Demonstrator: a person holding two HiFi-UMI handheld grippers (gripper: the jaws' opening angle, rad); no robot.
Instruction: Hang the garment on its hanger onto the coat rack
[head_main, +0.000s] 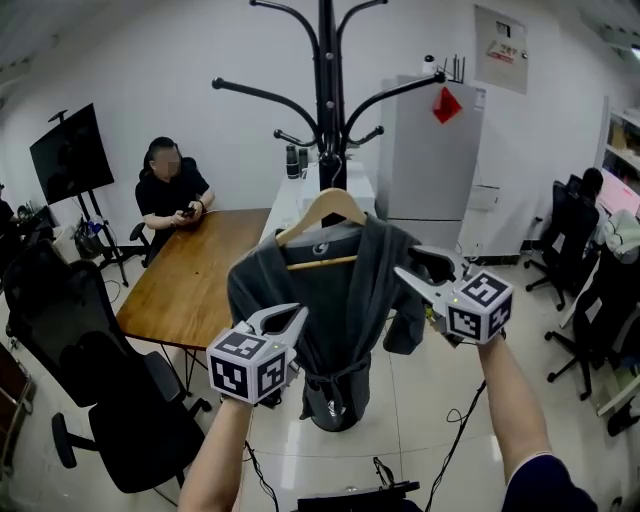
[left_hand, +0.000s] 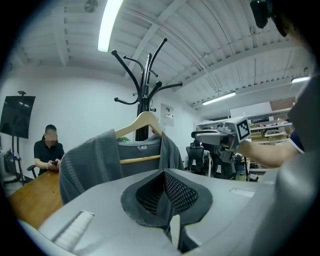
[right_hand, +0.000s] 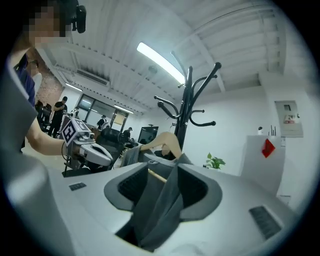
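Note:
A grey garment (head_main: 340, 320) hangs on a wooden hanger (head_main: 322, 208) at the pole of the black coat rack (head_main: 328, 100); the hanger's hook is hard to make out against the pole. My right gripper (head_main: 408, 263) is at the garment's right shoulder. Its jaws stand wide apart, and a loose fold of the grey cloth (right_hand: 160, 200) lies between them without being pressed. My left gripper (head_main: 290, 318) sits lower, in front of the garment's left sleeve and apart from it. The left gripper (left_hand: 167, 200) looks shut with nothing in it.
A wooden table (head_main: 200, 270) with a seated person (head_main: 170, 190) stands at the left. A black office chair (head_main: 110, 400) is near my left arm. A white cabinet (head_main: 430, 160) stands behind the rack, with more chairs (head_main: 590, 300) at the right. Cables (head_main: 450, 440) lie on the floor.

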